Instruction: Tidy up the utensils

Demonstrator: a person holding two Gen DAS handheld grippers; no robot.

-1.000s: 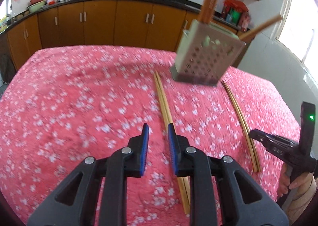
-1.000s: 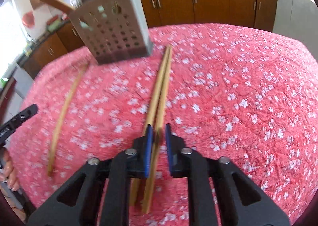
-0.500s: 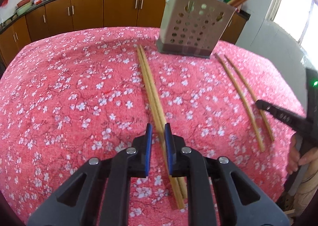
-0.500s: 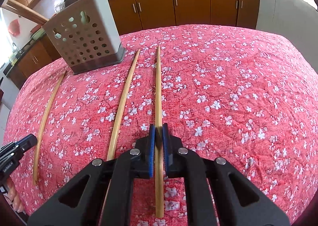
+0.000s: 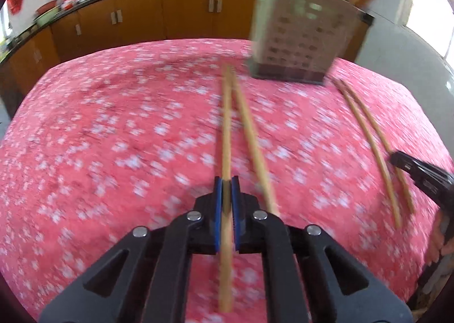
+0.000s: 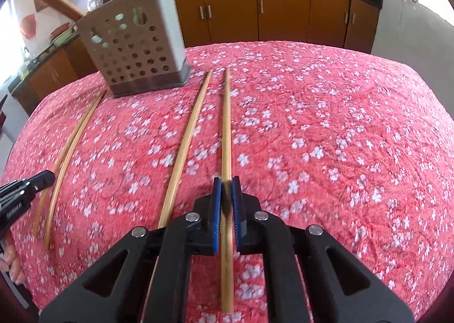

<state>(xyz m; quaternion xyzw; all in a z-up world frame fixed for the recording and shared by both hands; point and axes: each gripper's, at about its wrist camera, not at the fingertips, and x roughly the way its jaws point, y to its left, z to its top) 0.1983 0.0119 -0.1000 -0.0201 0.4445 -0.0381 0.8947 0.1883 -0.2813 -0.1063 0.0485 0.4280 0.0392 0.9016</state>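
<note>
My left gripper point(image 5: 226, 189) has its jaws closing tight, blue pads pressing on a wooden chopstick point(image 5: 226, 135) that points away toward the perforated metal utensil holder point(image 5: 300, 39). Its mate point(image 5: 252, 147) lies just to the right on the red floral cloth. In the right wrist view my right gripper point(image 6: 226, 189) is shut on another chopstick point(image 6: 226, 130), whose mate point(image 6: 187, 147) lies to its left. The holder point(image 6: 133, 50) stands at the back with several wooden utensils in it. Each gripper shows at the edge of the other's view, the right gripper point(image 5: 403, 162) and the left gripper point(image 6: 42, 181).
The table under the red floral cloth point(image 5: 113, 138) drops off at its far and side edges. Brown kitchen cabinets point(image 6: 283, 10) and a counter with pans run along the back wall. A hand point(image 6: 11, 263) shows at the lower left.
My left gripper sank over the middle pair and shut on one chopstick, and that pair has spread apart. The right gripper kept its grip, and its chopstick parted from its mate.
</note>
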